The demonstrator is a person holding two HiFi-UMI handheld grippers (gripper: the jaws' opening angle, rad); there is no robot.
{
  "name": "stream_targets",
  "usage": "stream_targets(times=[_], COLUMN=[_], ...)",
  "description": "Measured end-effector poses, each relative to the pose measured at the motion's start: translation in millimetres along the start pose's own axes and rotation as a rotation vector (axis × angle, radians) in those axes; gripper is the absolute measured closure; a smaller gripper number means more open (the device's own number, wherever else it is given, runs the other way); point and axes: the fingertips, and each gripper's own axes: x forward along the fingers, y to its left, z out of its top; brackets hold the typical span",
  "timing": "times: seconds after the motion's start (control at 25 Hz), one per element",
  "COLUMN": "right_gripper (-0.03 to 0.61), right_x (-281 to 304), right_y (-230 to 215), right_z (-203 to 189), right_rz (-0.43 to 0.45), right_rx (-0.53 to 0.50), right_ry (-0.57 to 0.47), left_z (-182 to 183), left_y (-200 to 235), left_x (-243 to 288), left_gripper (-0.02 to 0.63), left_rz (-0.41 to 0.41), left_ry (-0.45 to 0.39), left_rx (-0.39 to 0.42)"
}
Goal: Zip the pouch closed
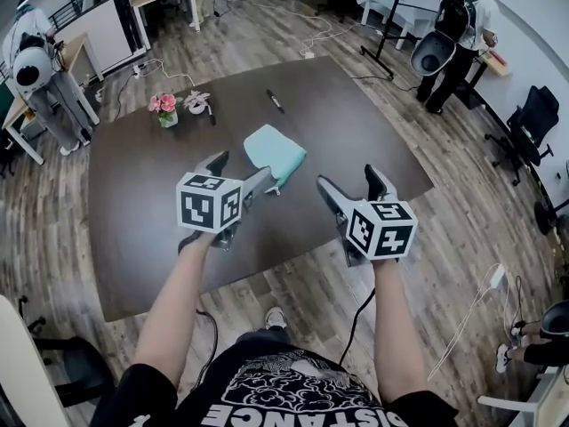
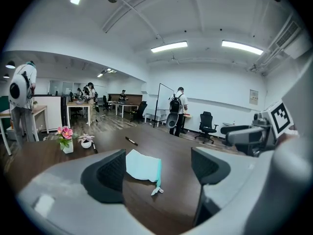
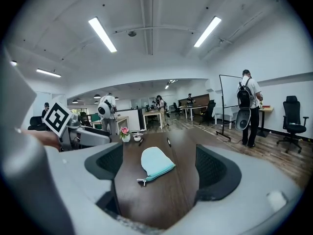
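Observation:
A light teal pouch [image 1: 274, 151] lies flat on the dark brown table [image 1: 133, 212], its zip edge and white pull tab [image 1: 276, 189] toward me. Both gripper views show the same pouch [image 2: 143, 166] [image 3: 156, 163] ahead of the jaws, with the tab [image 2: 157, 191] [image 3: 142, 182] nearest. My left gripper [image 1: 241, 174] hovers open just left of the pouch, with nothing between its fingers. My right gripper [image 1: 351, 185] hovers open to the pouch's right, also holding nothing. Neither gripper touches the pouch.
A small pot of pink flowers [image 1: 164, 108] and a small white pot [image 1: 196, 104] stand at the table's far left. A black pen [image 1: 275, 100] lies beyond the pouch. People stand at desks [image 1: 32, 69] and by the far wall [image 1: 455, 34].

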Motion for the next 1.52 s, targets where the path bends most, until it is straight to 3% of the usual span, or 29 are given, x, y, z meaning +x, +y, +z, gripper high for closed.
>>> stream_targets(times=[0.72, 1.12, 1.52], right_gripper=[0.126, 0.126, 0.127], right_x=[64.4, 116.1, 164.7], right_y=[-1.6, -12.8, -45.4], right_z=[9.5, 17.1, 37.4], right_rz=[0.054, 0.165, 0.347], right_rx=[-0.02, -0.054, -0.107], right_ry=[0.03, 0.047, 0.094], left_z=[9.1, 14.1, 29.8], left_y=[31.1, 57.4, 55.1], left_x=[36.9, 57.9, 85.6], left_gripper=[0.193, 0.193, 0.193], left_rz=[0.015, 0.114, 0.253], left_ry=[0.0, -0.001, -0.003], left_rx=[-0.025, -0.049, -0.099])
